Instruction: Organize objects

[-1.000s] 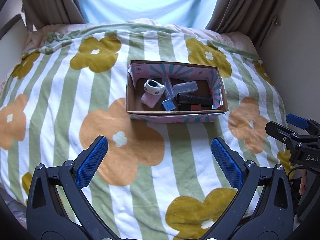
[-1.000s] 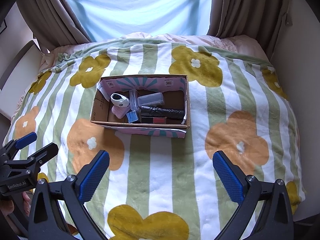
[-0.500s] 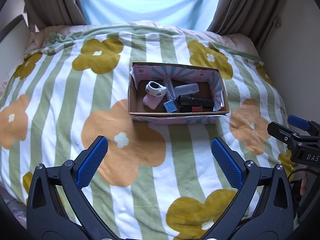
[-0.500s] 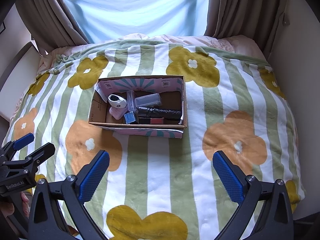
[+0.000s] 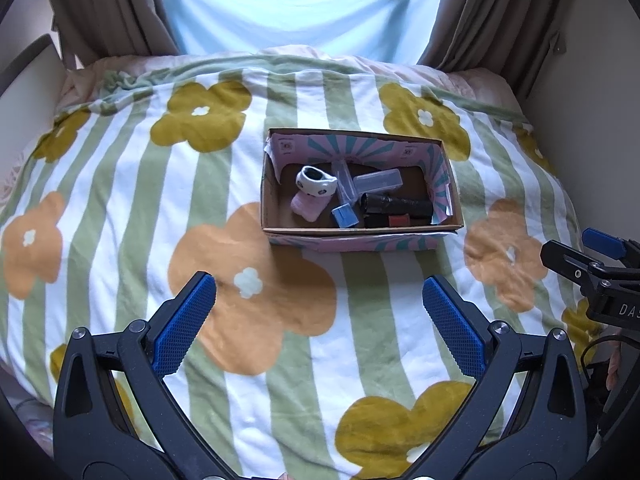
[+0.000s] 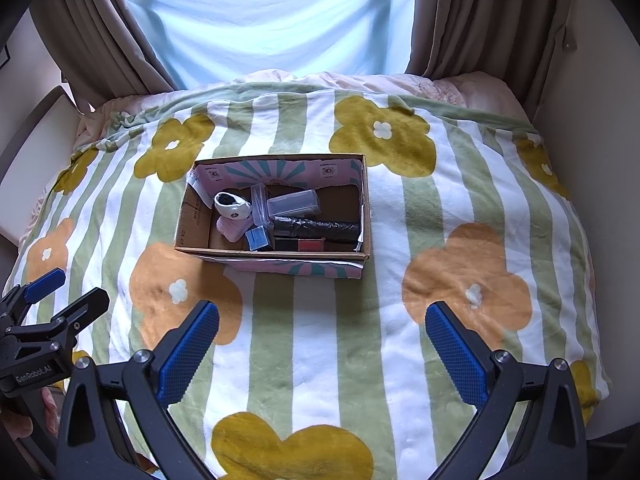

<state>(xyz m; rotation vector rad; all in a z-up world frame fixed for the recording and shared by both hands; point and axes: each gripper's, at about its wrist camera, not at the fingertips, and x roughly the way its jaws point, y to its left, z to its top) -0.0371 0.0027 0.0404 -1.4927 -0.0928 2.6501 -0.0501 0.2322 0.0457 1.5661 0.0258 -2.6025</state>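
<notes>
A cardboard box [image 5: 454, 200] [image 6: 192, 216] with pink and teal flaps sits in the middle of the bed. Inside lie a white ring-shaped gadget [image 5: 315, 180] [image 6: 233, 205] on a pink item [image 5: 306, 206], a clear plastic case [image 5: 378, 180] [image 6: 294, 202], a small blue block [image 5: 344, 215] [image 6: 256, 238], a black roll [image 5: 398, 205] [image 6: 316, 229] and a black and red bar [image 6: 300, 245]. My left gripper [image 5: 319, 312] hangs open over the blanket, well short of the box. My right gripper [image 6: 322, 332] is open too, nothing between its fingers.
A striped blanket [image 5: 120, 208] [image 6: 460, 184] with big flowers covers the bed. Brown curtains [image 6: 460, 16] and a bright window stand behind. A wall runs along the right side [image 6: 592, 128]. The other gripper shows at each view's edge [image 5: 592, 264] [image 6: 40, 320].
Both grippers have drawn back and risen a little, so the box looks smaller and farther away. Both stay open and the box contents have not moved.
</notes>
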